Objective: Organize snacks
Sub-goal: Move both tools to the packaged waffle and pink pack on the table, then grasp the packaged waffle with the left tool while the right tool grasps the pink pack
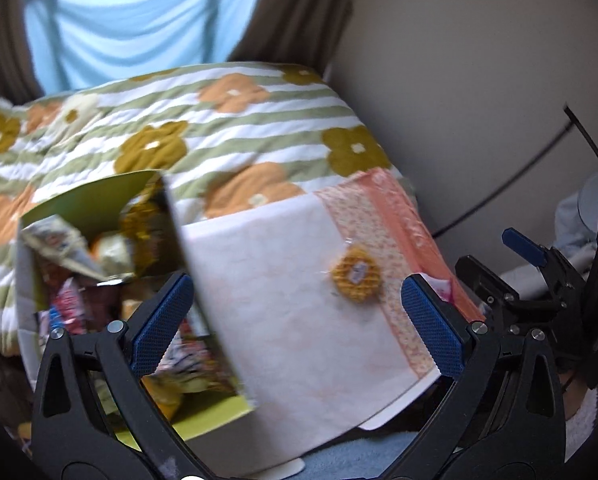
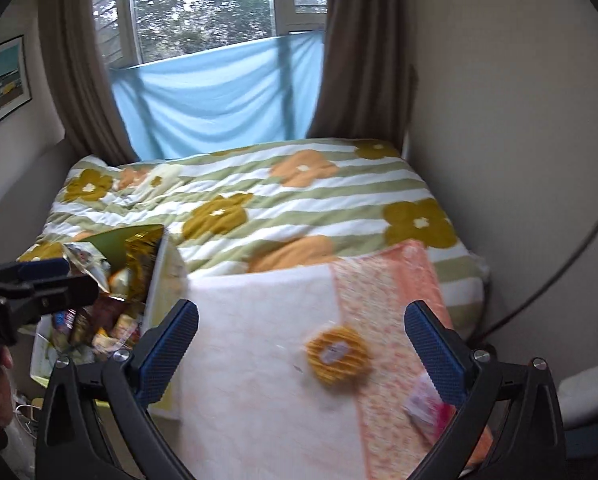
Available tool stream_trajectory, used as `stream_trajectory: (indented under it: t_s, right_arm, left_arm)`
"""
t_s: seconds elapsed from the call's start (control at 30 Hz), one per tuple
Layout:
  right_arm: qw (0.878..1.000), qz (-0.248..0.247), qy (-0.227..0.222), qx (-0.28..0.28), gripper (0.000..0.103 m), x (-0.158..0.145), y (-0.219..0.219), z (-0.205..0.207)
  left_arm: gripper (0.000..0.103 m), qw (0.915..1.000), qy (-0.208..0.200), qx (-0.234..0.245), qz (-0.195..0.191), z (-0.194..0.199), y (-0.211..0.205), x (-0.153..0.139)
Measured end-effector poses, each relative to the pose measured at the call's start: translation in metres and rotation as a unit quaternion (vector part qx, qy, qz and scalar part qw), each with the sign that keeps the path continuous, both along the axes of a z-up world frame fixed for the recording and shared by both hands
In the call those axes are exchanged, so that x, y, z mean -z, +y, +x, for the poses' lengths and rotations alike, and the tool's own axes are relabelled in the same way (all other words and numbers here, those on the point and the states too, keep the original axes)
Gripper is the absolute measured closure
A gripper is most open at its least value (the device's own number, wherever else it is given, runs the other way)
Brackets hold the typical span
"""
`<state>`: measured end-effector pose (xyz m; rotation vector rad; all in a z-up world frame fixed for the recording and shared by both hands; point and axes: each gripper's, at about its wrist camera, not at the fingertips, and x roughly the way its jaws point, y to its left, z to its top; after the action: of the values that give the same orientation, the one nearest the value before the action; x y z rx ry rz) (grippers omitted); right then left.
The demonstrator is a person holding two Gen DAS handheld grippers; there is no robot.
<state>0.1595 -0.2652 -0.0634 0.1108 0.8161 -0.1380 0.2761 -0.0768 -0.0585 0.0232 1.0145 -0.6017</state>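
Both tools point toward the bed at 12 o'clock. The left gripper (image 1: 295, 312) and right gripper (image 2: 303, 340) are spread wide, holding nothing. A round waffle snack (image 2: 337, 354) lies on the white-and-pink box (image 2: 259, 380); the open snack box (image 1: 99, 272) sits at 9 o'clock.

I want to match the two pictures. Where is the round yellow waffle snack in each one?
Left wrist view: the waffle snack lies right of centre on the white cloth, just left of its pink patterned strip.
Right wrist view: the waffle snack sits low and right of centre, blurred, at the same white-pink border.
Shared landmark: the open box of snacks, left of the cloth in both.
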Motion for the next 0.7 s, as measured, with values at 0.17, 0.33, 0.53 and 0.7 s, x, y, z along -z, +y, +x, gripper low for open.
stream_trajectory:
  t_s: [0.17, 0.33, 0.53, 0.7]
  right_arm:
    - [0.999, -0.023, 0.015, 0.037, 0.0, 0.009, -0.054, -0.033]
    - [0.996, -0.021, 0.052, 0.067, 0.0, 0.03, -0.101, -0.059]
    - [0.992, 0.002, 0.088, 0.086, 0.0, 0.056, -0.14, -0.078]
    - [0.99, 0.038, 0.103, 0.085, 0.0, 0.08, -0.146, -0.082]
  left_arm:
    - [0.0, 0.9989, -0.006, 0.041, 0.023, -0.023, -0.076, 0.006]
    - [0.0, 0.9966, 0.028, 0.065, 0.043, -0.037, -0.139, 0.034]
    - [0.0, 0.9889, 0.048, 0.103, 0.095, -0.045, -0.181, 0.071]
    - [0.0, 0.9786, 0.059, 0.127, 0.151, -0.024, -0.203, 0.11]
